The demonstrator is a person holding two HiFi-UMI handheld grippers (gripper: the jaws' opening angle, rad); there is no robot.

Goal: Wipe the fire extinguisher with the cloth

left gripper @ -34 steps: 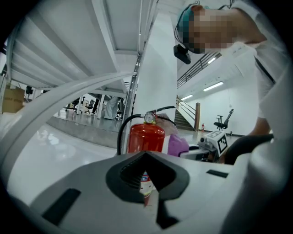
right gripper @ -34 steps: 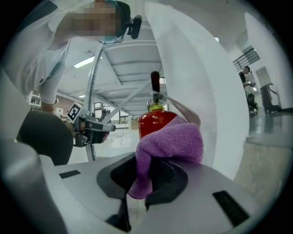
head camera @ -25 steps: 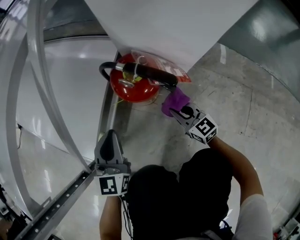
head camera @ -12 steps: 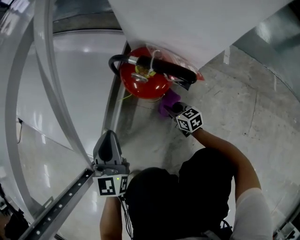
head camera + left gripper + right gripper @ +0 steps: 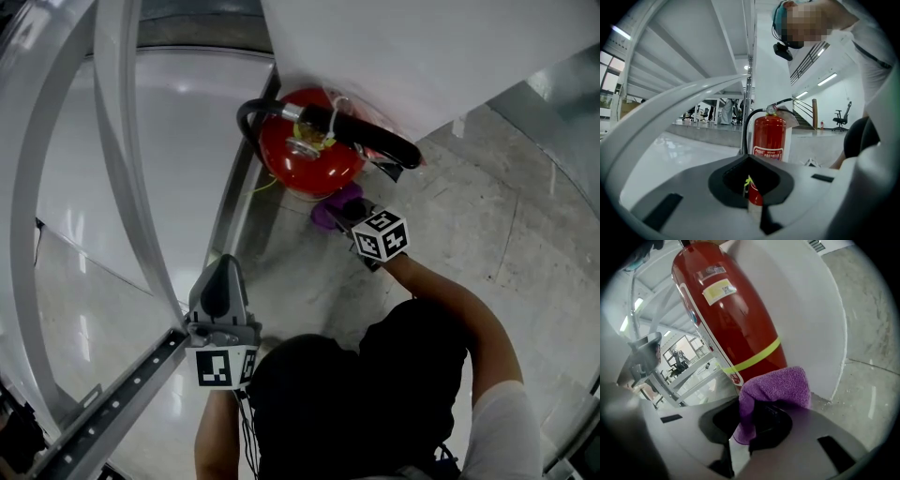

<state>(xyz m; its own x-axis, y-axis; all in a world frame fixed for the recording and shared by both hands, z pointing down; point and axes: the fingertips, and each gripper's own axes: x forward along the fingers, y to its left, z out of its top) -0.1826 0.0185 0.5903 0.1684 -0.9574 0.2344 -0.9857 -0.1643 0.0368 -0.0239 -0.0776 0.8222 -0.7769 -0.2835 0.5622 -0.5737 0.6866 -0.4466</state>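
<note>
The red cylindrical fire extinguisher [image 5: 309, 164] stands against a white pillar [image 5: 422, 56]. Just beside its lower body, the right gripper [image 5: 345, 212] clamps a purple terry cloth [image 5: 777, 384]. The left gripper [image 5: 218, 272], clenched empty, hangs well back.

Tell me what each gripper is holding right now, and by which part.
The right gripper pinches the purple cloth by a bunched fold; the left gripper is shut on nothing.

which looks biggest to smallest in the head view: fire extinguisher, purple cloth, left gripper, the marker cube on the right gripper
1. fire extinguisher, largest, hose and handle included
2. left gripper, enlarged by nearness to the camera
3. purple cloth and the marker cube on the right gripper look alike, so unranked
</note>
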